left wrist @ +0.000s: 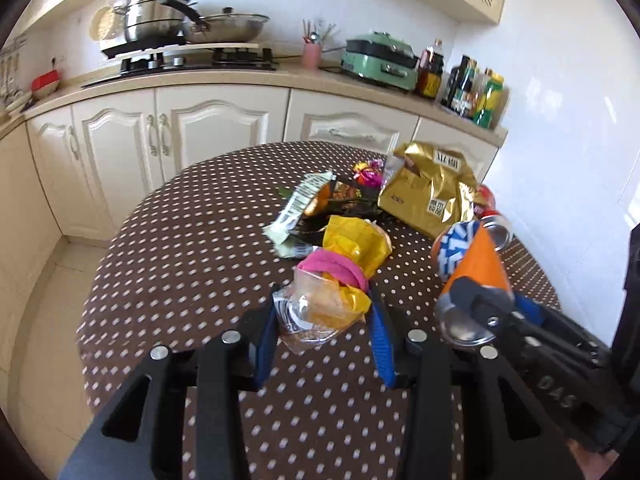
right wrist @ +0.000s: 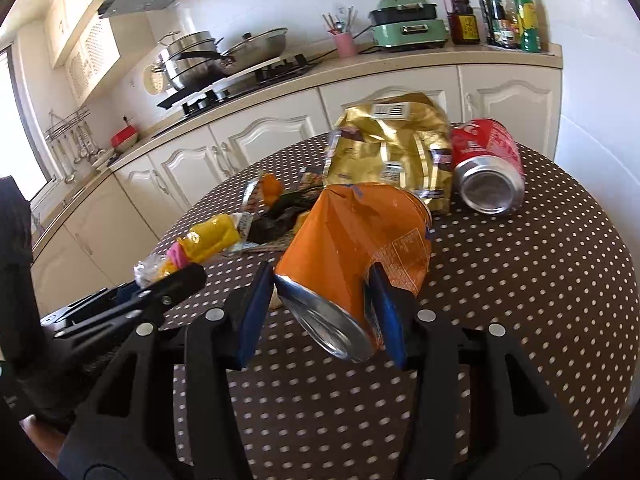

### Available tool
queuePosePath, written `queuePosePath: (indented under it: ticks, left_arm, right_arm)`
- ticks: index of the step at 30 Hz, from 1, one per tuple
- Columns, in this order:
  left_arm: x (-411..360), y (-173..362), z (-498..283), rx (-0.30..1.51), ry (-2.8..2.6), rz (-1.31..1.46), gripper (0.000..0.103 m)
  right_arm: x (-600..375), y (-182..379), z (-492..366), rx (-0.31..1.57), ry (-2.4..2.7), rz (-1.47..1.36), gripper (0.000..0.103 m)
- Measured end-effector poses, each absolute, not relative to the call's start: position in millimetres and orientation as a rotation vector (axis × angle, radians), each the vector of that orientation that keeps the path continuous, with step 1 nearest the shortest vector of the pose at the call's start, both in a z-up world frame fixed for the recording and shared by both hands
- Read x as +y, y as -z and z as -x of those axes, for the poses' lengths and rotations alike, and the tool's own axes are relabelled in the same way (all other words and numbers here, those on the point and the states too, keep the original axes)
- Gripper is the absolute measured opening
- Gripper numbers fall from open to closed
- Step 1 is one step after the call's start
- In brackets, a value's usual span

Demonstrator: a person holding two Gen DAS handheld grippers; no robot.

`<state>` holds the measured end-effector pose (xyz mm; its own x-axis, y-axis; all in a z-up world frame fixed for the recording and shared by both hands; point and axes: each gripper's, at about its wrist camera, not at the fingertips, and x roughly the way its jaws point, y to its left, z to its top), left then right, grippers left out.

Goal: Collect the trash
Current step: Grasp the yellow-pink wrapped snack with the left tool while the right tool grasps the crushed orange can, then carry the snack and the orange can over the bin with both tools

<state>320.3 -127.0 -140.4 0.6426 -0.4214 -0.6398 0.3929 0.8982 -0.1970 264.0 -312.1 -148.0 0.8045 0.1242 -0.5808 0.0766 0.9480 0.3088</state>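
The left claw (left wrist: pixel 324 320) is clamped on a crinkly wrapper bundle (left wrist: pixel 320 300), lifted just off the worktop (left wrist: pixel 180 280); the film is loose, so I judge pieces could slide out or snag the pile (left wrist: pixel 320 208) behind. The right claw (right wrist: pixel 320 304) is clamped on a dented orange can (right wrist: pixel 360 248), gripped skewed near its base; it may pivot and drop. The gold bag (right wrist: pixel 392 152) and red can (right wrist: pixel 488 164) lie beyond, uncollected.
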Motion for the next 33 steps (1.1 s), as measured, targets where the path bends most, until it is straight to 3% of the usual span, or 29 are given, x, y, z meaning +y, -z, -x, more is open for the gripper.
queuePosePath:
  ticks: [16, 22, 33]
  left_arm:
    - [-9, 133, -271, 0.68, 0.319, 0.222, 0.04]
    - [67, 141, -255, 0.665, 0.188, 0.315, 0.04]
    - [215, 206, -235, 0.741, -0.087, 0.452, 0.04]
  right_arm:
    - [-217, 126, -248, 0.591, -0.182, -0.233, 0.046]
    - [-139, 119, -251, 0.585, -0.342, -0.176, 0.046]
    - [26, 175, -276, 0.723, -0.638, -0.061, 0.046]
